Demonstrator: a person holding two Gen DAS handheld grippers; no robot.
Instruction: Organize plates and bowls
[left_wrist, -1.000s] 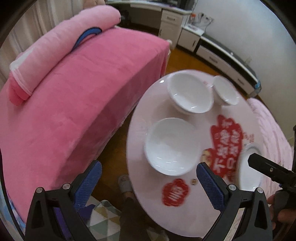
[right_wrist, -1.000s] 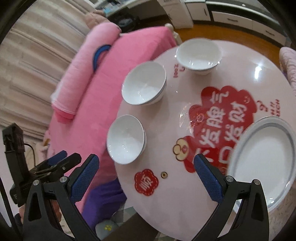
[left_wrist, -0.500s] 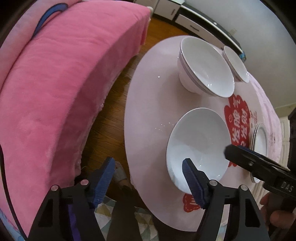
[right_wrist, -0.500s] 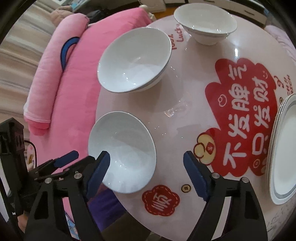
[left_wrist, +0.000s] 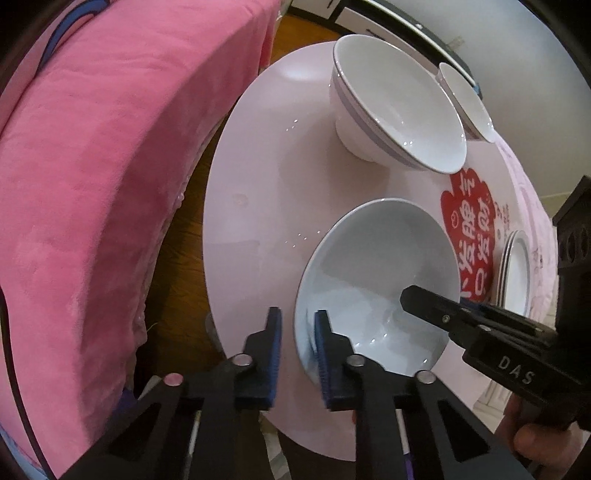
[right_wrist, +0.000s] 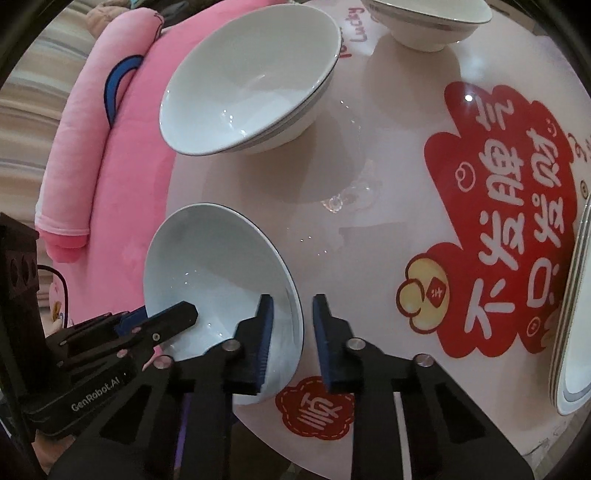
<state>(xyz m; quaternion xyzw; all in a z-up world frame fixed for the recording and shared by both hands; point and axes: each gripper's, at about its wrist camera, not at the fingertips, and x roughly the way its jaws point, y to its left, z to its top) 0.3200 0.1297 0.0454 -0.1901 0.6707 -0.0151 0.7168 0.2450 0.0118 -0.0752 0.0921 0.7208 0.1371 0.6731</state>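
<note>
Left gripper (left_wrist: 297, 343) low centre of frame, blue pads straddling near rim of white ceramic bowl (left_wrist: 376, 280), narrow gap, contact unclear. Right gripper (right_wrist: 291, 328) likewise astride opposite rim, gap also narrow. Bowl sits lower centre on round pink glossy table (left_wrist: 258, 206); second white bowl (left_wrist: 399, 107) upper right; stacked plates (right_wrist: 576, 314) right edge.

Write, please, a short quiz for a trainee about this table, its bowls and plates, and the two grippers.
1. True or false: the plates lie in a stack.
2. How many bowls stand on the table? A two, B three, C four.
3. Fill in: the left gripper and the right gripper each have their fingers on both sides of the rim of the ____ bowl.
Key: 1 true; 2 B; 3 nearest.
</note>
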